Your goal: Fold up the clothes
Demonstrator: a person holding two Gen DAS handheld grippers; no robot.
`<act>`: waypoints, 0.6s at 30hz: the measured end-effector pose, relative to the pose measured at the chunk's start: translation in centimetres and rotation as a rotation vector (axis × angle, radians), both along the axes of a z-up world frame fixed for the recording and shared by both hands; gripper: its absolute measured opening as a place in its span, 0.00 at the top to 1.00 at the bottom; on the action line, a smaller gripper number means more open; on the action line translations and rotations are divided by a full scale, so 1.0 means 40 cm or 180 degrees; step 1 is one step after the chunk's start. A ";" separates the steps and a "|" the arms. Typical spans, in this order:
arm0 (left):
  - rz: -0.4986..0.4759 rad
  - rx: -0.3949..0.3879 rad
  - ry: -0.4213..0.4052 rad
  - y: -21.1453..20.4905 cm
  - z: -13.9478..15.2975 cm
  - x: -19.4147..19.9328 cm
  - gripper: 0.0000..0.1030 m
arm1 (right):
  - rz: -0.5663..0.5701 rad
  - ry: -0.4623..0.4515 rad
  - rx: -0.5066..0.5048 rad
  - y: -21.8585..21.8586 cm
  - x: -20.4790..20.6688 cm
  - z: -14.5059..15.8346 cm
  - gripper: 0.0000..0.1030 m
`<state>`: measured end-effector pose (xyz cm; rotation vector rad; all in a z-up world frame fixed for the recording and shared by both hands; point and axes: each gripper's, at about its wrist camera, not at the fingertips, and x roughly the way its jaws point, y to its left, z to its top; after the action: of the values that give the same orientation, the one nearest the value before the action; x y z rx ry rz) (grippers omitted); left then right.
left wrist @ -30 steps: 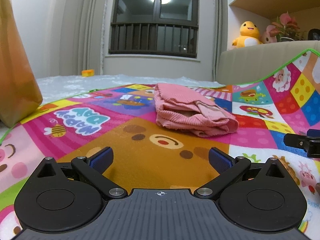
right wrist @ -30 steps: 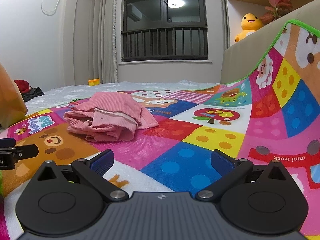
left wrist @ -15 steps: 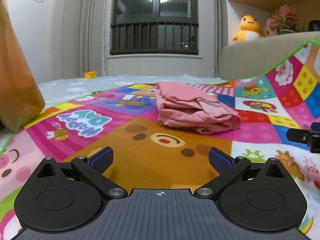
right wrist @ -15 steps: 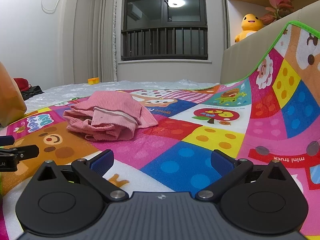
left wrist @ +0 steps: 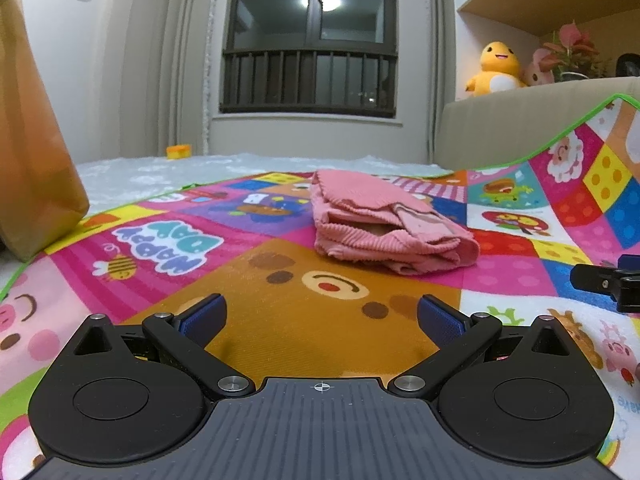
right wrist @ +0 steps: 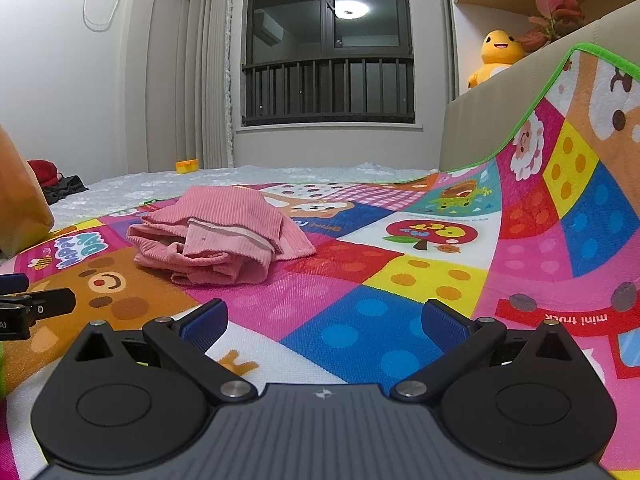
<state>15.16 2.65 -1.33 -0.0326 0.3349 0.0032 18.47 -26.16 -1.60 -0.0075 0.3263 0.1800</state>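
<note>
A folded pink ribbed corduroy garment (left wrist: 384, 232) lies in a thick bundle on the colourful cartoon-patterned play mat (left wrist: 200, 264), ahead of both tools and touched by neither; in the left wrist view it sits beyond and slightly right of the left gripper (left wrist: 320, 316), whose blue-padded fingers (left wrist: 202, 314) are spread wide apart with nothing between them; in the right wrist view the garment lies far left of the right gripper (right wrist: 324, 318), likewise spread wide and empty, over the mat's blue dotted square; the mat's green-trimmed right edge climbs a beige sofa side (right wrist: 480, 132); a brown paper bag (left wrist: 32, 140) stands at the left; a yellow plush duck (left wrist: 494, 68) sits on the far right ledge.
</note>
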 end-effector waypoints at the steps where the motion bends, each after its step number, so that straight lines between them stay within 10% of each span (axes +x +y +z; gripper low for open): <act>1: 0.0003 0.0006 -0.0004 -0.001 0.000 -0.001 0.00 | 0.0000 -0.0005 0.0002 0.000 -0.001 0.000 0.00; 18: 0.0030 -0.0017 0.0001 0.003 -0.003 0.000 0.00 | 0.0006 -0.0062 0.0095 -0.014 -0.005 0.000 0.00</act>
<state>15.17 2.78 -1.46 -0.0395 0.3350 0.0116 18.28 -26.71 -1.61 0.0200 0.3041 0.1866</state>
